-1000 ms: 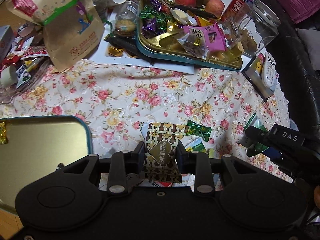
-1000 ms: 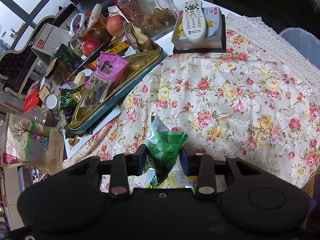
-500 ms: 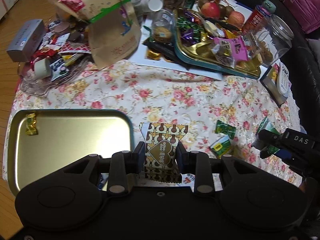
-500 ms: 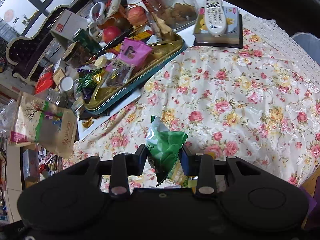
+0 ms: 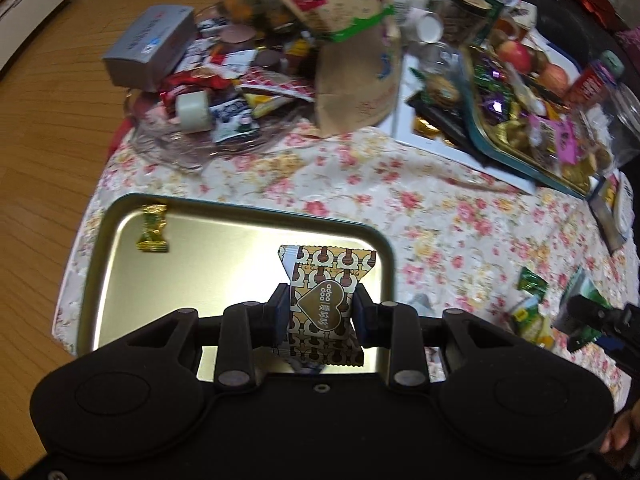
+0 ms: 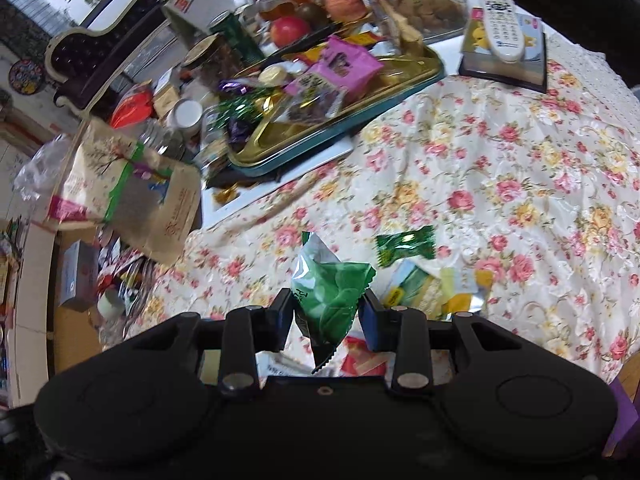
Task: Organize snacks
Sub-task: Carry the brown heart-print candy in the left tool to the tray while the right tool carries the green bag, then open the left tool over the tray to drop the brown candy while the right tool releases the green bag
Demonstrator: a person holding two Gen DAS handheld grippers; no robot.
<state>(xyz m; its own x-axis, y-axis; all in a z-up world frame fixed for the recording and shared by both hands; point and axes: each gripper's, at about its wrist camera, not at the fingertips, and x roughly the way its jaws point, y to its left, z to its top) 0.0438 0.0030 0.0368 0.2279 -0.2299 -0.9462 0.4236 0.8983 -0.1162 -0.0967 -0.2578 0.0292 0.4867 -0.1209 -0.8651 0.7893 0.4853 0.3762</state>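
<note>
The left claw is clamped on a brown-and-cream patterned candy wrapper with a heart label, gripped across its padded middle and held over the near right part of the shallow gold metal tray with a dark rim. The right claw is clamped on a crinkly green foil snack packet, held above the near edge of the tabletop.

Both packets look very light and soft; the film should crumple under pressure and could slip, so the filled centre seems a safer hold than the flat serrated ends. The contents may crush if squeezed hard.

In the tray, only a small gold-wrapped candy lies at its far left corner, so most of its floor is open for a release. The tray's raised rim is low but could catch a trailing wrapper end. It sits at the near left corner of the tabletop, with wooden floor just beyond.

Below the right claw, a small green wrapped candy and a yellow-green flat sachet lie on the flowered tablecloth, whose middle is otherwise open.

Farther off, a brown paper bag and a crowded gold tray with a teal rim line the far side, leaving little room there.
</note>
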